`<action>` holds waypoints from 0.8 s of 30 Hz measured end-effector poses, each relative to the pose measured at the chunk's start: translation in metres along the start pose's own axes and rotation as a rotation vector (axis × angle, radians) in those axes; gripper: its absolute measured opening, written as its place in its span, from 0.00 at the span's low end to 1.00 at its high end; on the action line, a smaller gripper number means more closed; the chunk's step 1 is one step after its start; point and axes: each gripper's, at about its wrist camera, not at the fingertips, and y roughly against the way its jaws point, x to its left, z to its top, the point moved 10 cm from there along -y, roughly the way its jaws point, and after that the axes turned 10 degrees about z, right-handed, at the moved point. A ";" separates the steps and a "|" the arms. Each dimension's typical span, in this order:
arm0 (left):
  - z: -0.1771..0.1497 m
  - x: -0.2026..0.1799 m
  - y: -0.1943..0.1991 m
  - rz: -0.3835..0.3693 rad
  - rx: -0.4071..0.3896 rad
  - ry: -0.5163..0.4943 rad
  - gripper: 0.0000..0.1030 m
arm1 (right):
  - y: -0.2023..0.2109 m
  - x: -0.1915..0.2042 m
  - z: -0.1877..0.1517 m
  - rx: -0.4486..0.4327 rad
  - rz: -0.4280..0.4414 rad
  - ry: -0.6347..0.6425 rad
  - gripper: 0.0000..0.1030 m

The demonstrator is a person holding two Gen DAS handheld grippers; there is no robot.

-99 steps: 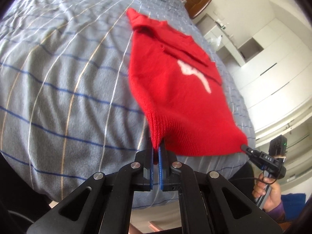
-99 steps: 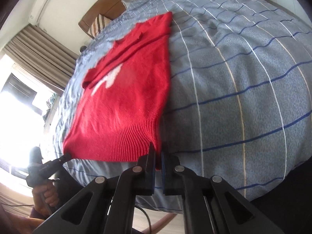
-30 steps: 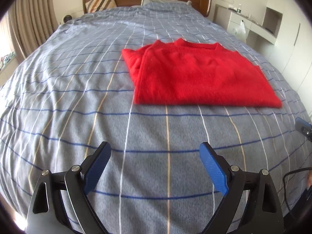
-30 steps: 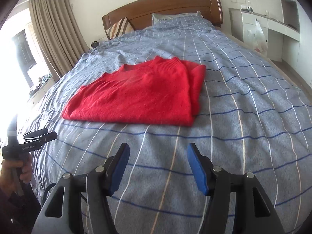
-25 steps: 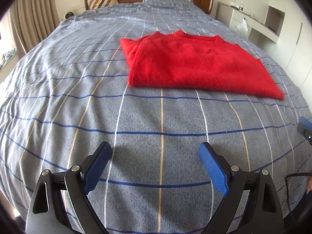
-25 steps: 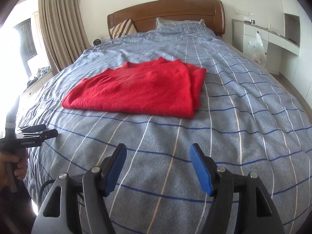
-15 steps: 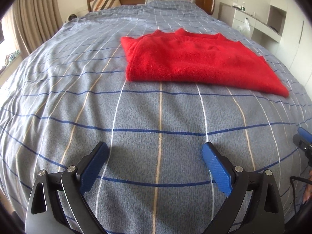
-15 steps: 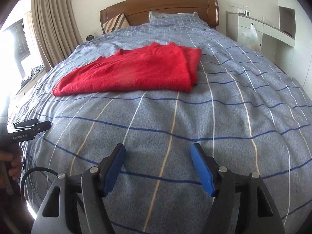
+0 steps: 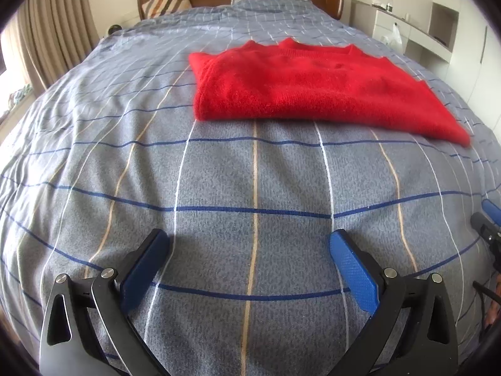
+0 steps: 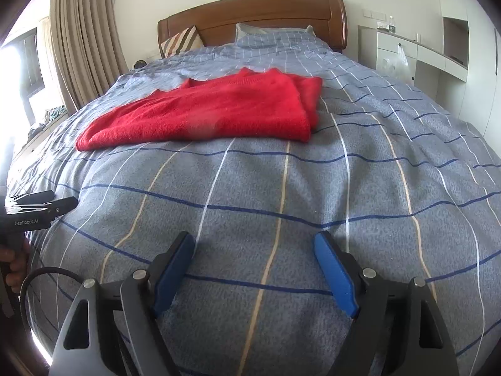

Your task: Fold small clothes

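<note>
My left gripper (image 9: 249, 244) hung over the near part of the bed (image 9: 94, 163), its blue pads (image 9: 352, 264) spread wide with only the checked grey-blue cover between them; the jaws had just been opening further and gripped nothing. My right gripper (image 10: 253, 244) was likewise released, its pads (image 10: 336, 274) apart over bare cover, the jaws having just widened too, nothing between them.

The red sweater (image 9: 307, 87) lay folded flat on the cover, well beyond both grippers, toward the middle of the bed. Seen from my right side, the red sweater (image 10: 213, 109) showed its stacked edges at the right end, and a fold ran along its near side. Neither gripper touched it.

Nothing stood between my grippers and the sweater, only open cover with blue, white and tan lines. At the far end stood the wooden headboard (image 10: 250, 15), with a striped cushion (image 10: 181, 44) and a pillow (image 10: 272, 33) in the same check against it. Beige curtains (image 10: 81, 37) hung on the left by a bright window. On the right ran white cabinets (image 10: 407, 53) with a plastic bag (image 10: 399, 59) hanging at their front.

In the right wrist view my left gripper (image 10: 40, 203) showed at the left edge, held by my hand (image 10: 15, 269), a black cable (image 10: 34, 279) looping below it.
</note>
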 end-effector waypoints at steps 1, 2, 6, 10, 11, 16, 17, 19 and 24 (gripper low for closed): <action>0.000 0.000 0.000 -0.001 -0.002 0.000 0.99 | 0.000 0.000 0.000 0.000 0.000 0.001 0.77; -0.001 0.000 0.000 -0.001 -0.004 -0.001 0.99 | 0.000 0.000 -0.001 0.000 -0.001 0.002 0.77; -0.003 -0.001 0.000 0.001 -0.016 -0.005 0.99 | -0.001 0.000 -0.001 0.000 -0.011 0.010 0.78; -0.004 -0.002 0.000 -0.001 -0.007 -0.009 0.99 | -0.001 0.001 -0.002 0.003 -0.021 0.017 0.78; -0.004 -0.003 0.000 -0.002 -0.004 -0.011 0.99 | -0.001 0.001 -0.002 0.004 -0.023 0.018 0.78; -0.003 -0.003 -0.001 -0.001 0.000 -0.018 0.99 | -0.004 0.002 -0.002 0.031 -0.049 0.028 0.78; -0.002 -0.003 -0.001 0.001 -0.001 -0.019 0.99 | -0.004 0.002 -0.002 0.035 -0.055 0.031 0.78; -0.002 -0.003 -0.001 0.001 0.000 -0.020 0.99 | -0.005 0.002 -0.002 0.039 -0.065 0.034 0.79; -0.002 -0.003 -0.001 0.002 -0.001 -0.019 0.99 | -0.005 0.003 -0.002 0.050 -0.078 0.040 0.79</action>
